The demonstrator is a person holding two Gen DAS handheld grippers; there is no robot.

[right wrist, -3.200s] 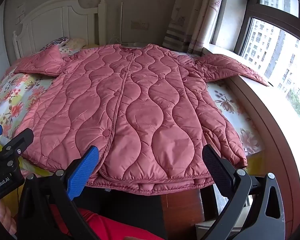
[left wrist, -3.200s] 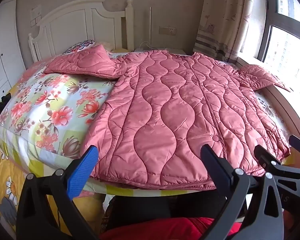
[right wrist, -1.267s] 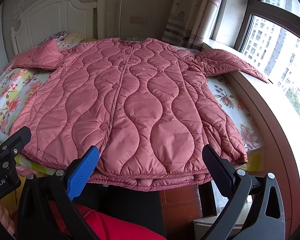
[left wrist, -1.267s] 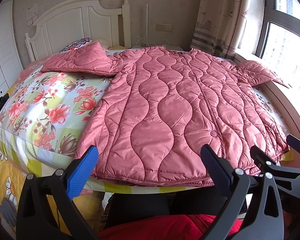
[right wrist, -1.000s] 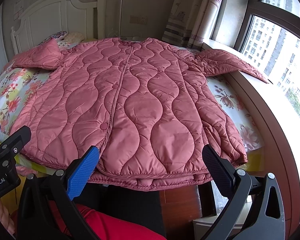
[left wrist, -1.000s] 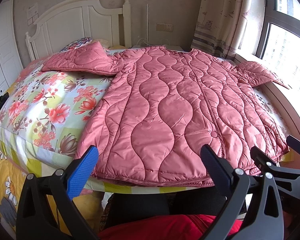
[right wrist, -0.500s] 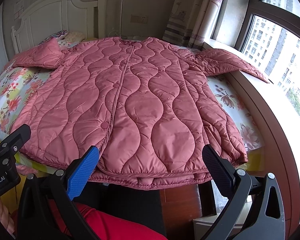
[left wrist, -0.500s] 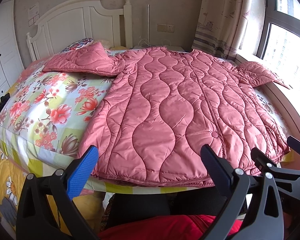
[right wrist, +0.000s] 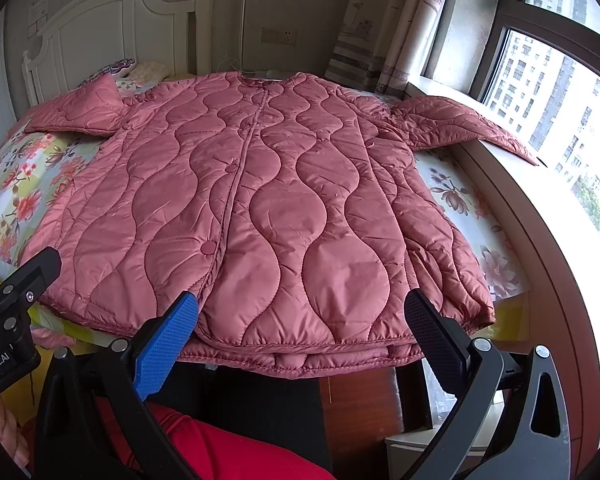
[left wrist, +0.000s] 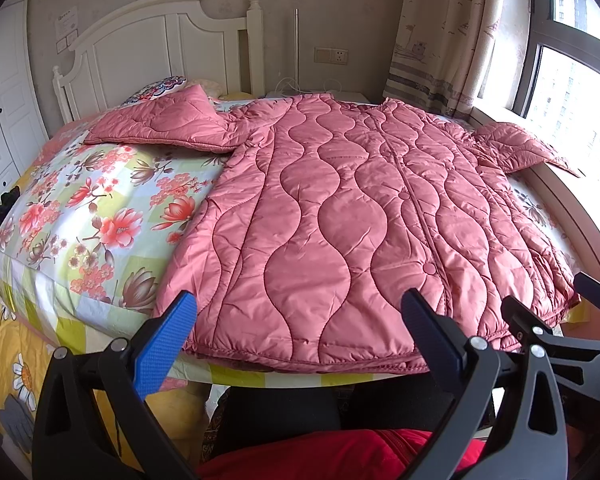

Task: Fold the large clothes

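Observation:
A large pink quilted coat (left wrist: 340, 216) lies spread flat, front up, on the bed, also in the right wrist view (right wrist: 260, 208). Its left sleeve (left wrist: 160, 128) lies out over the floral sheet. Its right sleeve (right wrist: 452, 124) reaches onto the window sill. The hem hangs at the bed's near edge. My left gripper (left wrist: 296, 328) is open and empty just before the hem's left part. My right gripper (right wrist: 300, 320) is open and empty before the hem's right part.
The bed has a floral sheet (left wrist: 80, 216) and a white headboard (left wrist: 152, 48). A window sill (right wrist: 540, 216) and curtain (right wrist: 380, 24) run along the right. A white wardrobe (left wrist: 0, 92) stands at the left. A person's red garment (right wrist: 228, 452) shows below.
Both grippers have stayed open and nearly still; the views shift only slightly. The coat has not moved.

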